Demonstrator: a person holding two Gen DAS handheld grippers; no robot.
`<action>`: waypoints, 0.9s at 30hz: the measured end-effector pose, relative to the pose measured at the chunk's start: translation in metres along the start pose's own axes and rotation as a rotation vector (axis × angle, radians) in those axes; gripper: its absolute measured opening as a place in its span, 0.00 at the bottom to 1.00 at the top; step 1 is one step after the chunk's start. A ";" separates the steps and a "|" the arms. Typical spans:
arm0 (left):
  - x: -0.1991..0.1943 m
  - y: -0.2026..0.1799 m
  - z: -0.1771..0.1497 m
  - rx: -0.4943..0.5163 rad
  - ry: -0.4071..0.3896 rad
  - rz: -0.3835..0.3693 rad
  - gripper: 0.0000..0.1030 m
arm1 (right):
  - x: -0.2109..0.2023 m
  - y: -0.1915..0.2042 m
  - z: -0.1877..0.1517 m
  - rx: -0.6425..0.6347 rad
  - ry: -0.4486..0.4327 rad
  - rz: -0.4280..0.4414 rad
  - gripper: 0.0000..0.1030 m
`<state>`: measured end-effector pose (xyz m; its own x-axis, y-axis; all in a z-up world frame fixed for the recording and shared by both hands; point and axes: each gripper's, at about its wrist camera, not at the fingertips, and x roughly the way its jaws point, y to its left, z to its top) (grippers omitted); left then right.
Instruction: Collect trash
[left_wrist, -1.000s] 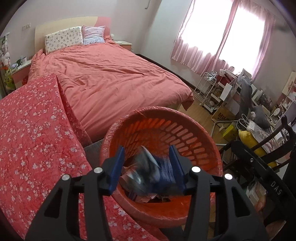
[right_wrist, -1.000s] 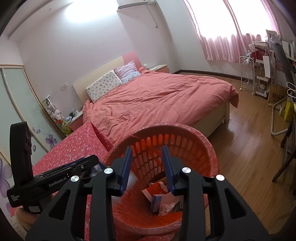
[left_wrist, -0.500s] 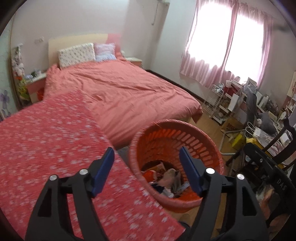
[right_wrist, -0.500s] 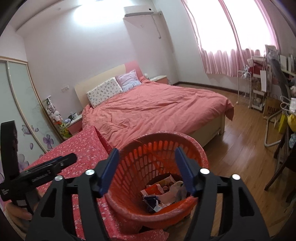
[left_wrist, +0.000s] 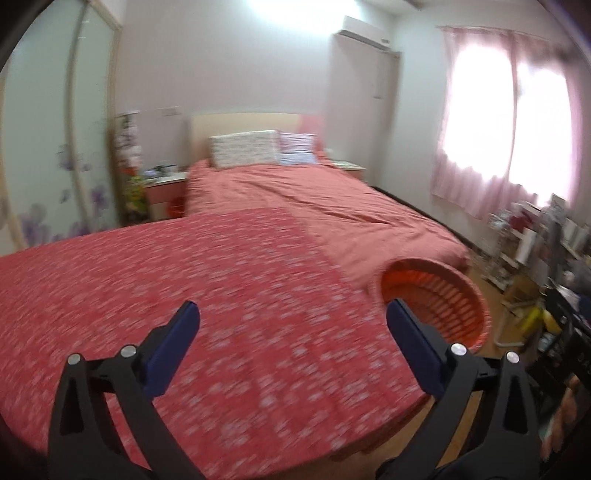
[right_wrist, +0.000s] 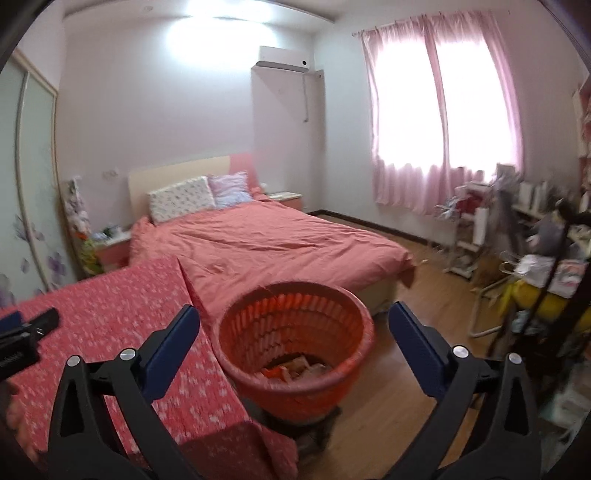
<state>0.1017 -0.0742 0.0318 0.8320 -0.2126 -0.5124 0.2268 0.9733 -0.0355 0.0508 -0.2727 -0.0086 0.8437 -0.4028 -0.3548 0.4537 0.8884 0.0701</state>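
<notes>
An orange slatted basket (right_wrist: 295, 347) stands on the wooden floor beside the table; crumpled trash (right_wrist: 291, 369) lies in its bottom. It also shows at the right of the left wrist view (left_wrist: 439, 299). My right gripper (right_wrist: 293, 332) is open and empty, held back from the basket. My left gripper (left_wrist: 291, 332) is open and empty above the table's red floral cloth (left_wrist: 221, 295), to the left of the basket. The left gripper's body shows at the left edge of the right wrist view (right_wrist: 22, 332).
A bed with a pink cover (right_wrist: 266, 243) stands behind the basket. A cluttered desk, rack and chairs (right_wrist: 524, 266) fill the right side. A wardrobe with glass doors (left_wrist: 48, 147) is at the left. Wooden floor (right_wrist: 406, 369) lies right of the basket.
My left gripper opened and dropped its crumpled trash into the basket, then swung left over the table. My right gripper opened wide and pulled back and up from the basket.
</notes>
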 end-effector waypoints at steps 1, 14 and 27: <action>-0.008 0.005 -0.005 -0.005 -0.008 0.032 0.96 | -0.004 0.003 -0.003 -0.003 0.001 0.002 0.98; -0.076 0.043 -0.077 -0.094 -0.022 0.193 0.96 | -0.047 0.023 -0.040 -0.018 -0.011 -0.029 0.98; -0.078 0.049 -0.096 -0.121 -0.004 0.180 0.96 | -0.051 0.028 -0.055 -0.029 0.027 -0.024 0.98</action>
<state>-0.0006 -0.0015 -0.0118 0.8558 -0.0345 -0.5162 0.0122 0.9988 -0.0466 0.0045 -0.2147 -0.0399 0.8243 -0.4188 -0.3810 0.4653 0.8845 0.0343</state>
